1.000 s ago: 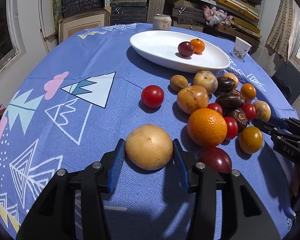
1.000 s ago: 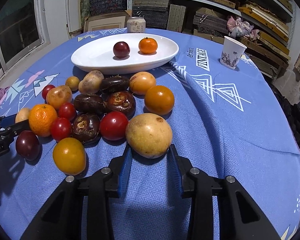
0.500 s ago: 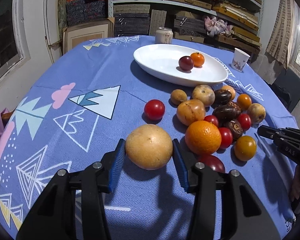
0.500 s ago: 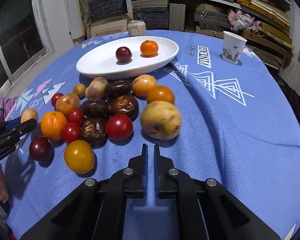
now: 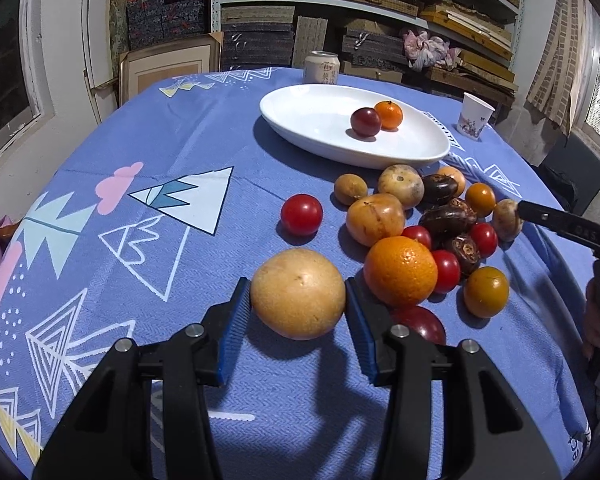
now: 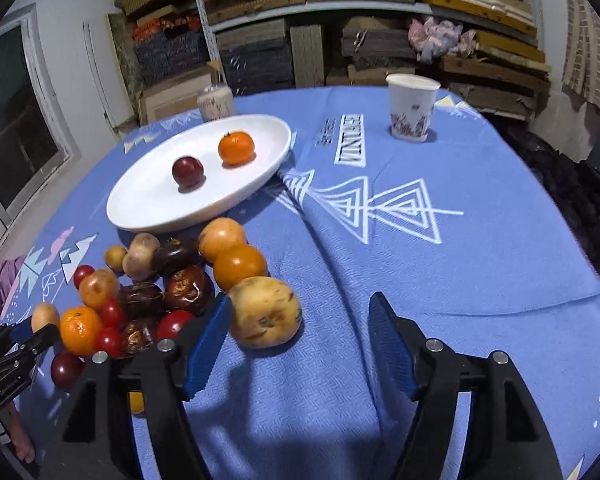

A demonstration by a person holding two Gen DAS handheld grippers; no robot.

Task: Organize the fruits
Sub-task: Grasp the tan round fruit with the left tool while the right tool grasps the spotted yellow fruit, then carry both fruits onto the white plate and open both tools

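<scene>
My left gripper is clamped on a big round tan-yellow fruit, its blue ribbed pads pressing on both sides, above the blue patterned tablecloth. Just to the right of it lies a large bright orange, and tucked behind the right finger a dark red plum.

My right gripper has just been opening and its jaws stand wide apart. A yellow-brown blemished round fruit lies on the cloth between them, hard against the left pad and well clear of the right one, so nothing is gripped there.

The rest of the pile sits left of that fruit: small red tomatoes, dark brown wrinkled fruits, an orange-yellow tomato, a tan fruit and a mandarin. One red tomato lies apart from the heap in the left view.

Beyond the pile stands the white oval dish, holding a dark red plum and a small orange mandarin, close together. Behind the dish is a pale drinks can, and off to the right a printed paper cup, well apart from the fruit.

A hand shows at the right edge of the left view.
</scene>
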